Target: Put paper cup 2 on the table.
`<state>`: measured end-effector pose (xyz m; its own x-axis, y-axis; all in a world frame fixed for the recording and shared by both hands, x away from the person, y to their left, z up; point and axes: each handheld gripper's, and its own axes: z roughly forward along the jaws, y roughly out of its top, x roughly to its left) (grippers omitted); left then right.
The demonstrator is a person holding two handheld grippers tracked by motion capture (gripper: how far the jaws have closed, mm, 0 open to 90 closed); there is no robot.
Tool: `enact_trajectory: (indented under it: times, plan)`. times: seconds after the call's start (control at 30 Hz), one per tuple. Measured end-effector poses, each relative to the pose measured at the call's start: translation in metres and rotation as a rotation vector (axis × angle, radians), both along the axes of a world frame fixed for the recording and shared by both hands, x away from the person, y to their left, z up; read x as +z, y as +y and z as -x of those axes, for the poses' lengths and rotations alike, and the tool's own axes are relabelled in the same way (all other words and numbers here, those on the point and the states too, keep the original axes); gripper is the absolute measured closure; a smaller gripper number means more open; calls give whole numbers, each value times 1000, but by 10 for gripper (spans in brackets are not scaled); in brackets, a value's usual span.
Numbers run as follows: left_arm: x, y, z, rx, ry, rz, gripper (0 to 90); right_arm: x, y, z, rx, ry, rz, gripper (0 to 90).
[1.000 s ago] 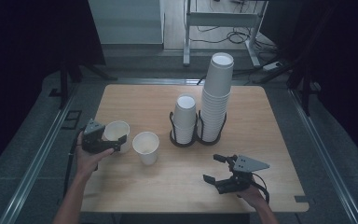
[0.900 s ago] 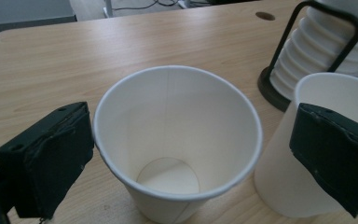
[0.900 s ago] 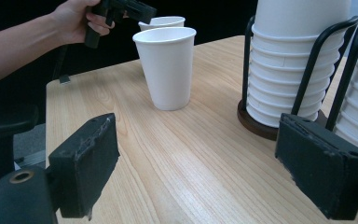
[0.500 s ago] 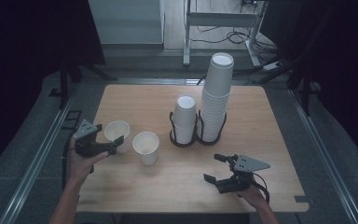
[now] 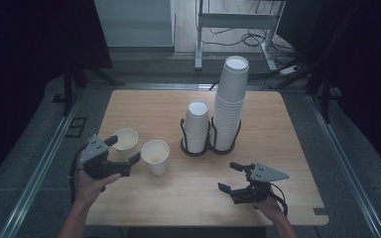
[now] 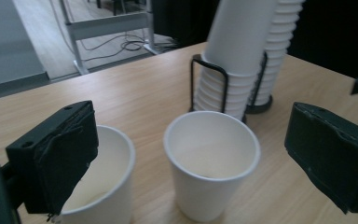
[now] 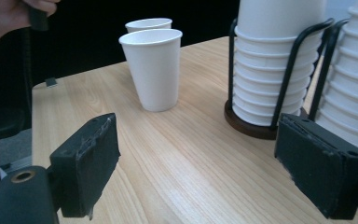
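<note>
Left cup: white paper, upright, open mouth up, empty inside; near the table's left edge, just beside the second cup; in the left gripper view partly behind the left-hand jaw.
Second cup: same white paper, upright, rolled rim, tapering to a narrower base, empty; stands free on the wood between the left cup and the rack; seen down the middle of the left gripper view and side-on in the right gripper view.
Left gripper: held in the left hand at the table's left edge, jaws wide though just now closing a little, nothing clamped; one jaw over the left cup's rim, the other toward the second cup, pads pressing on neither.
Right gripper: in the right hand near the front right of the table, jaws spread wide, nothing between them, well apart from both loose cups.
Short stack: white cups nested upside down in the black wire rack.
Tall stack: same cups, higher, in the rack's right ring.
Table: light wood grain.
</note>
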<state>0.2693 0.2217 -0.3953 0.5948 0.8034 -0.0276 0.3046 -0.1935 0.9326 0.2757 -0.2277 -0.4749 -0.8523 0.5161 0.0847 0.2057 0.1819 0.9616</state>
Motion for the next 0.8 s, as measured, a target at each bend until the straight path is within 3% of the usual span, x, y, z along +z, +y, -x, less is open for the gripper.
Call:
enact_trajectory:
  times: [0.43,0.8]
  plan:
    - [-31,-46,12,-134,68,-26,39,0,-4,-1,-31,2,8,145]
    - [-36,-56,10,-166,90,-10,55,2,-7,-1,-65,-5,3,148]
